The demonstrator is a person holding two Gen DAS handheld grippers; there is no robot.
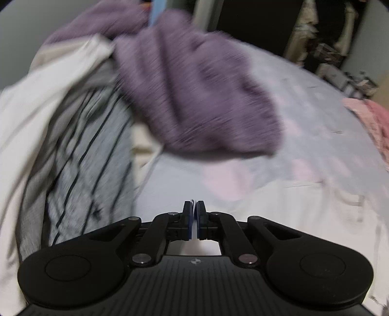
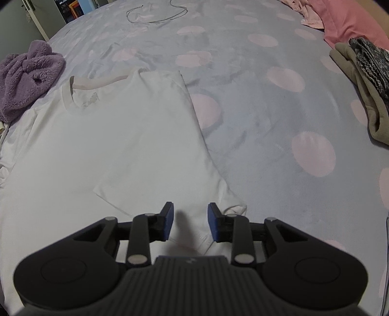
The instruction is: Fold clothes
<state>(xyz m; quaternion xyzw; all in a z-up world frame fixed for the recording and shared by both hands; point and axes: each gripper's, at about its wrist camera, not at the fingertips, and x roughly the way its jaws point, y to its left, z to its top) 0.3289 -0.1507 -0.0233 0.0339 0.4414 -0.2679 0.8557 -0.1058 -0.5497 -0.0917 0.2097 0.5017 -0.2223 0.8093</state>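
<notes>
A white T-shirt (image 2: 121, 136) lies flat on the bed with its right side folded in over the chest. My right gripper (image 2: 190, 221) hovers open just above the shirt's near right edge, nothing between its pads. In the blurred left wrist view my left gripper (image 1: 193, 218) is shut over the white T-shirt (image 1: 291, 218). A thin sliver of white cloth shows between its pads. A fluffy purple garment (image 1: 199, 97) lies just beyond it.
The bed sheet (image 2: 279, 121) is lilac with pink dots. The purple garment (image 2: 26, 75) sits at the shirt's left shoulder. A grey striped garment (image 1: 92, 155) and pale cloth lie left. Olive and patterned clothes (image 2: 359, 80), pink cloth (image 2: 352, 21) and a thin cord (image 2: 155, 14) lie farther off.
</notes>
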